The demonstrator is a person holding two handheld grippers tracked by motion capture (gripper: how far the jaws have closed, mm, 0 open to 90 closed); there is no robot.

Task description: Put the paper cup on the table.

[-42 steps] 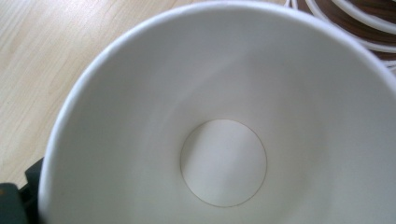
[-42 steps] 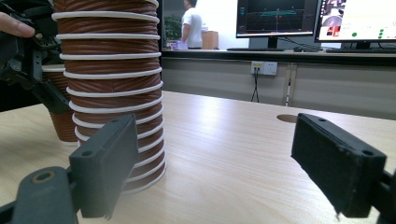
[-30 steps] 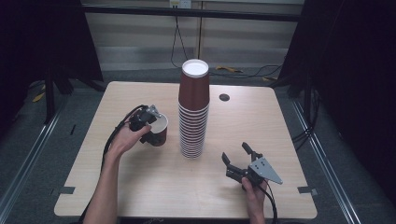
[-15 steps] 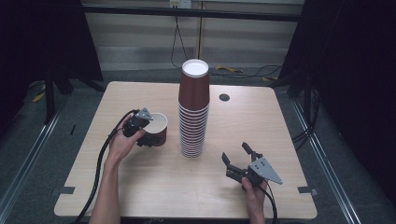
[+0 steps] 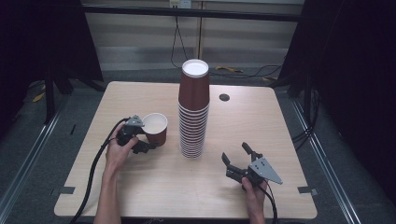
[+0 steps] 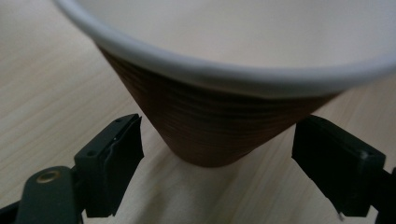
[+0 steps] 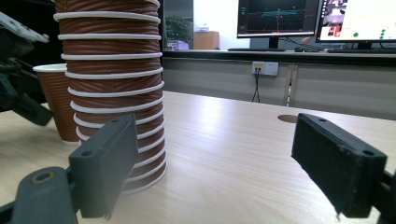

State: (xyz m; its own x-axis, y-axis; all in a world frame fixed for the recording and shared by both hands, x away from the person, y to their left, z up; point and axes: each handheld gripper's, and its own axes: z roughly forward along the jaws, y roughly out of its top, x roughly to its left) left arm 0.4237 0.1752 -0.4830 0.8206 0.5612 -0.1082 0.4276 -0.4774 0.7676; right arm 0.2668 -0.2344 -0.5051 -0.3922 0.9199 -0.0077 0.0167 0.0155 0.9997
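A tall stack of brown ribbed paper cups [image 5: 194, 112] stands upright at the table's middle. Left of it a single brown cup [image 5: 155, 128] with a white inside stands on the table. My left gripper [image 5: 144, 135] sits at this cup's left side, open. In the left gripper view its jaws flank the cup's base [image 6: 210, 126] with a gap on each side. My right gripper [image 5: 235, 152] is open near the front right, nothing between its jaws. The right gripper view shows the stack [image 7: 112, 88] ahead on the left and the single cup [image 7: 58, 100] behind it.
The wooden table [image 5: 261, 121] has a small dark round hole [image 5: 224, 97] at the back right of the stack. Cables trail from both grippers off the front edge. Dark curtains and floor rails surround the table. Monitors [image 7: 275, 18] stand beyond the far edge.
My left hand and gripper have drawn back a little to the left. The single cup stays standing in place. The right gripper has not moved.
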